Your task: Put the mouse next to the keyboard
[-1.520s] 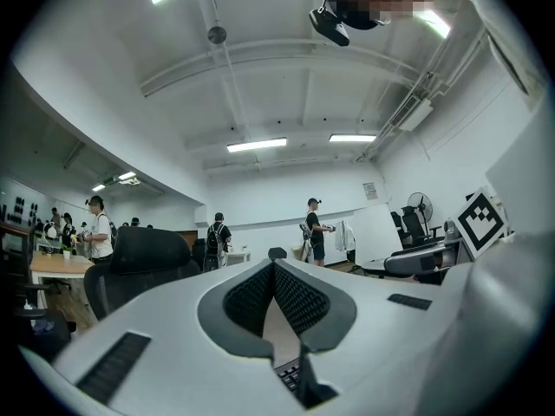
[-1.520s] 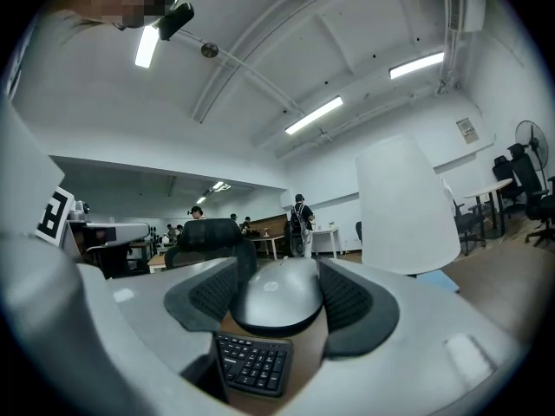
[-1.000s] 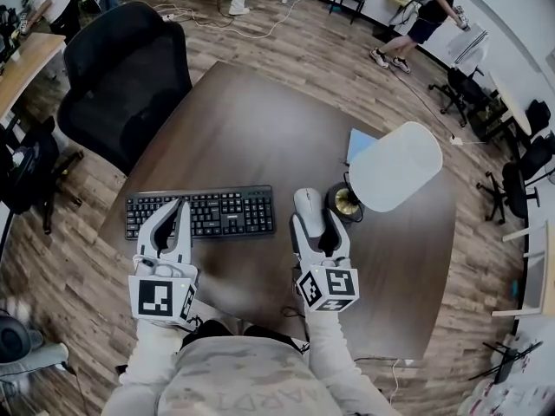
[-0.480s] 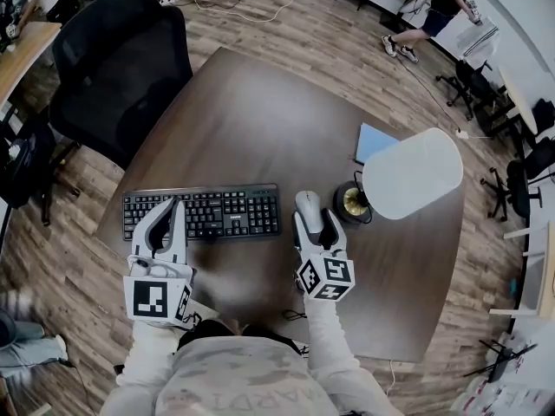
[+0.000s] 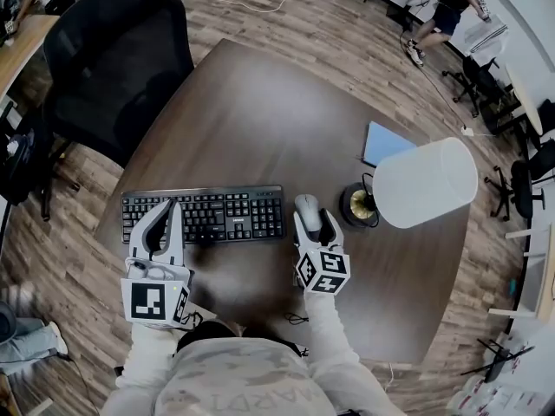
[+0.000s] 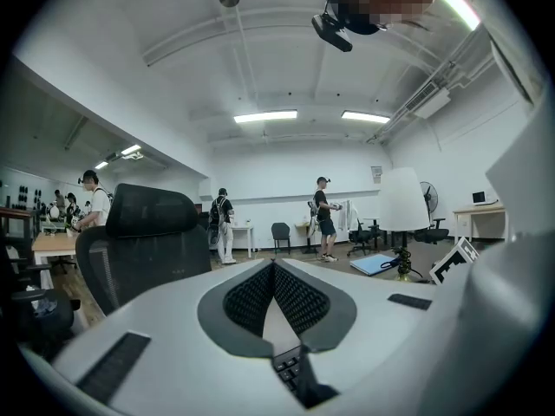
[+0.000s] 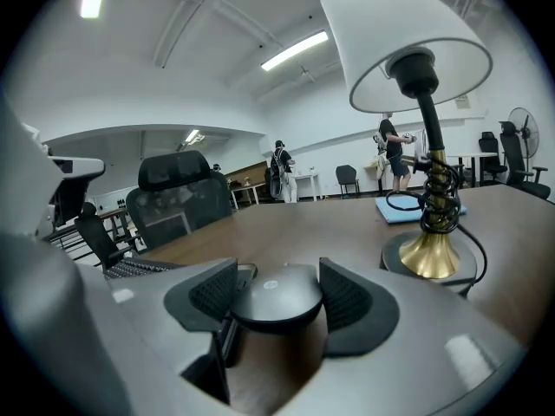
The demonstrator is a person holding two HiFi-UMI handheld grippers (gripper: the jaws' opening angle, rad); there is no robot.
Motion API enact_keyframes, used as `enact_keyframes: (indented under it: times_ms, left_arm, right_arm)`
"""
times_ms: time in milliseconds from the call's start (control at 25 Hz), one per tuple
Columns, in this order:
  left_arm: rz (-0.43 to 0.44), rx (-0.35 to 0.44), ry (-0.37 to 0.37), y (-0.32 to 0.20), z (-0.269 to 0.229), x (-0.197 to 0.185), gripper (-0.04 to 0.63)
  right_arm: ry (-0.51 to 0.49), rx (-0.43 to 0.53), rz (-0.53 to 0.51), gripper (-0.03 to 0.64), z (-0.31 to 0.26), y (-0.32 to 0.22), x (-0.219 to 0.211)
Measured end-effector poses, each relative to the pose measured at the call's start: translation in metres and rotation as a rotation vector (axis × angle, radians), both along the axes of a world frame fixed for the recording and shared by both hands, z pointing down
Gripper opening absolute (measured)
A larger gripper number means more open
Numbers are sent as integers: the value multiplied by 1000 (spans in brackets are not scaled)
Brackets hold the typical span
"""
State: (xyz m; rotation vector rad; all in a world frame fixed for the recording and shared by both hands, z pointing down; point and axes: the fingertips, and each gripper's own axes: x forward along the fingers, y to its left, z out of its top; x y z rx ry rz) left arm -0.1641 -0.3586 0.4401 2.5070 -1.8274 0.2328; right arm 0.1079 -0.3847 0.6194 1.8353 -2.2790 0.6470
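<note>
The mouse [image 5: 306,208], seemingly still pinched by the right tongs [image 5: 314,224], has been eased slightly nearer the keyboard [image 5: 217,215] and is seen on the counter [image 5: 251,120] at its 3 o'clock end, so release is judged next, while the left tongs [image 5: 171,208] are kept pressed together, empty.

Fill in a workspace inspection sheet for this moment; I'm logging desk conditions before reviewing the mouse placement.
Surface: brown wooden table, rounded corners.
Job's things: mouse just right of the black keyboard, narrow gap between them.
Clutter: lamp with white shade; blue folder beyond it.
Grippers: right gripper fingers closed on the mouse; left gripper shut, empty, over the keyboard's left end.
Cables: lamp cord coiled round the stem.
Surroundings: black office chair; people on the wood floor beyond.
</note>
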Motion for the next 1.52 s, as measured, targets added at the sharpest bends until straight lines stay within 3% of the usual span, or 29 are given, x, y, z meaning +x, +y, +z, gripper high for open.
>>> enact_keyframes:
  times_ms: [1080,1320,1520]
  left_arm:
    - [-14,-16,1,0,6,-5,5]
    - [-28,-10,1,6,2,-10,5]
    - [-37,-1,5,12,-2,-13,5]
  right_arm:
    - [145,-256,-74,313,59,7,-7]
    - [146,-274,-72,311,58,8,-6]
    - [121,-219,-76,311,37,12,-9]
